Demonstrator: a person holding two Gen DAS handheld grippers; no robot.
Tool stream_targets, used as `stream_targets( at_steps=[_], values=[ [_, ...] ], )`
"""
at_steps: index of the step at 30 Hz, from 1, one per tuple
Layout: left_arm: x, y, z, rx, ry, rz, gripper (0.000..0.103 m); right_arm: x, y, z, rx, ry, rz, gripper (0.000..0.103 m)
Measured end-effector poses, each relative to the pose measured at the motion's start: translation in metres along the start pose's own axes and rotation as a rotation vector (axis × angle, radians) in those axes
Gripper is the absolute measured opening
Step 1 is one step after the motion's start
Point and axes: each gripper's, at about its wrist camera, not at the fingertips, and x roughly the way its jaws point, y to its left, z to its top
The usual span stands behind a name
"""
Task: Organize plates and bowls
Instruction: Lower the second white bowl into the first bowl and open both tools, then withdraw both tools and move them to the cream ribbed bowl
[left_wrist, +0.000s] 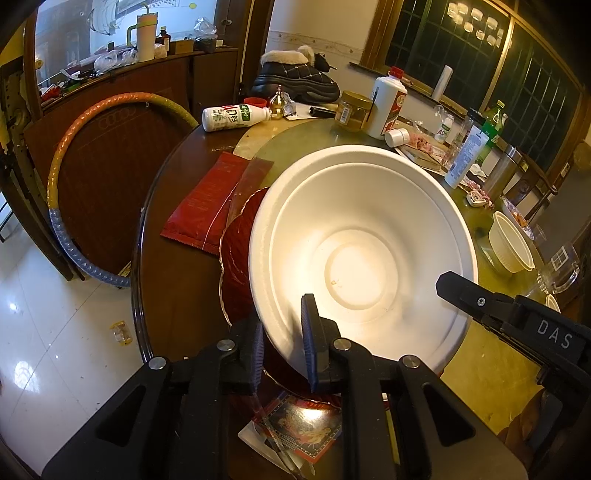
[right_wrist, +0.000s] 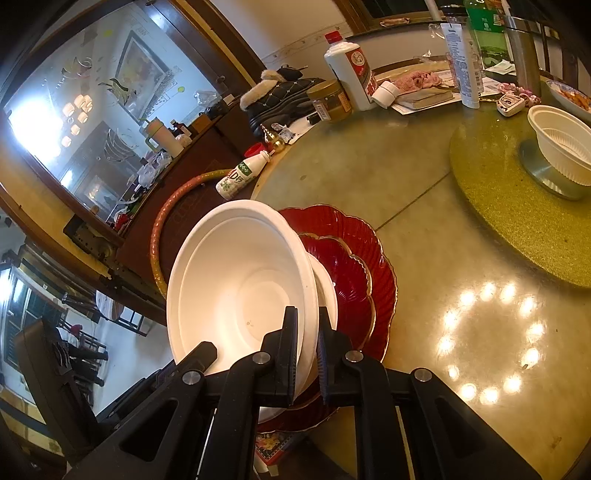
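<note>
A wide white bowl (left_wrist: 362, 236) is tilted up over two stacked red scalloped plates, a small one (right_wrist: 347, 273) on a larger one (right_wrist: 384, 266), near the round table's edge. My left gripper (left_wrist: 282, 321) is shut on the bowl's near rim, one pad inside and one outside. My right gripper (right_wrist: 306, 317) is clamped on the rim on the other side; its finger (left_wrist: 458, 291) shows at the right of the left wrist view. The left gripper's fingertip (right_wrist: 205, 350) shows low in the right wrist view. A second ribbed white bowl (right_wrist: 565, 147) stands on the turntable.
A red packet (left_wrist: 207, 206) lies left of the plates and a printed card (left_wrist: 299, 428) under their near edge. A fallen white bottle (left_wrist: 236, 116), a jar (left_wrist: 352, 110), a white liquor bottle (left_wrist: 386, 105), boots and more bottles crowd the far side. A hoop (left_wrist: 74, 147) leans beside the table.
</note>
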Motion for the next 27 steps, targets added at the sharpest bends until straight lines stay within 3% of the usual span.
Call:
stream_targets(
  at_steps=[11, 14, 16, 18, 19, 21, 25, 27],
  values=[
    [-0.001, 0.002, 0.000, -0.023, -0.007, -0.005, 0.017, 0.001, 0.002, 0.000, -0.004, -0.005, -0.011, 0.013],
    [-0.003, 0.003, 0.001, -0.031, -0.020, -0.005, 0.027, 0.000, 0.002, 0.000, -0.005, -0.009, -0.015, 0.017],
    [-0.005, 0.004, 0.001, -0.043, -0.032, -0.011, 0.050, -0.001, 0.003, 0.000, -0.011, -0.013, -0.019, 0.026],
    [-0.008, 0.004, 0.002, -0.052, -0.049, -0.024, 0.056, -0.003, 0.004, 0.000, -0.012, -0.024, -0.014, 0.049],
    [-0.010, 0.005, 0.003, -0.057, -0.053, -0.019, 0.062, -0.005, 0.005, 0.000, -0.012, -0.035, -0.011, 0.053],
    [-0.012, 0.008, 0.004, -0.074, -0.066, -0.025, 0.065, -0.010, 0.006, 0.000, -0.009, -0.058, -0.003, 0.069],
    [-0.022, 0.017, 0.007, -0.139, -0.106, -0.025, 0.066, -0.027, 0.002, 0.003, 0.027, -0.127, 0.014, 0.081],
    [-0.031, 0.025, 0.009, -0.200, -0.153, -0.030, 0.076, -0.035, -0.004, 0.005, 0.062, -0.159, 0.025, 0.088]
  ],
)
